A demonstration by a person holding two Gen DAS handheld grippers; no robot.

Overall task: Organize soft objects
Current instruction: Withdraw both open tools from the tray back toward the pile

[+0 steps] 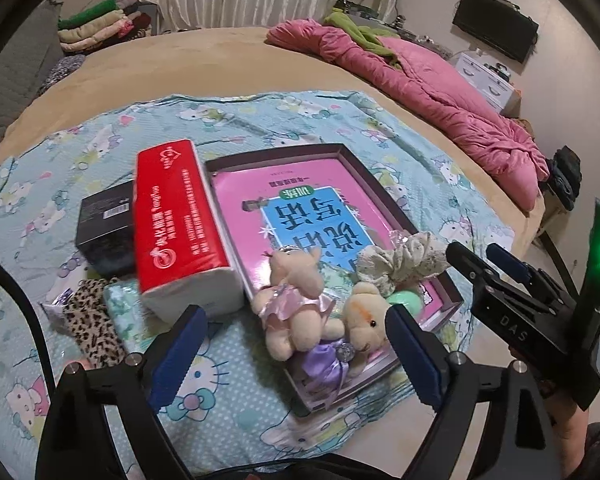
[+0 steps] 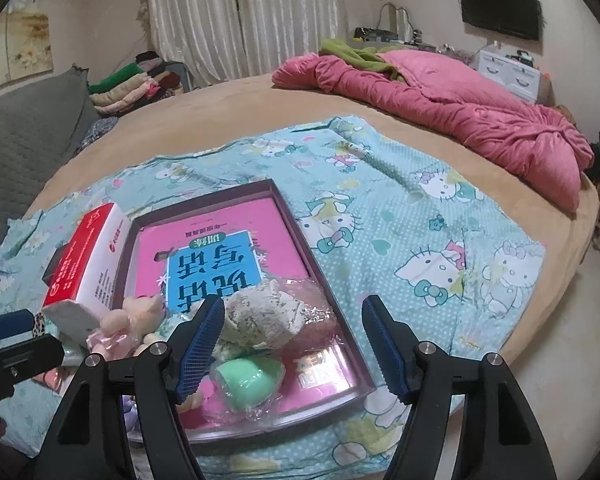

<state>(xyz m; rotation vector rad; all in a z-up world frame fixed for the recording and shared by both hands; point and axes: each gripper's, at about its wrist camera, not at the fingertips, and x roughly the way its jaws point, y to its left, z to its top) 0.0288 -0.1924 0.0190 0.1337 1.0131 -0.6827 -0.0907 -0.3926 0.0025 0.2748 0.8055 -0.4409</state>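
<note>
A shallow purple tray (image 1: 352, 160) (image 2: 292, 216) with a pink book inside lies on a Hello Kitty cloth. In its near end lie a floral scrunchie (image 1: 404, 260) (image 2: 260, 316), a green egg-shaped sponge in plastic wrap (image 2: 248, 380) (image 1: 406, 300), and two plush bears in pink (image 1: 296, 300) and purple (image 1: 356, 332) dresses. My left gripper (image 1: 296, 352) is open just above the bears. My right gripper (image 2: 296, 344) is open over the scrunchie and sponge; it shows in the left wrist view (image 1: 488, 256).
A red tissue pack (image 1: 180, 220) (image 2: 84, 256) leans beside the tray, with a black box (image 1: 108, 224) behind it. A leopard-print cloth (image 1: 92, 320) and a green packet (image 1: 124, 308) lie at left. A pink quilt (image 2: 460, 116) is piled on the far bed side.
</note>
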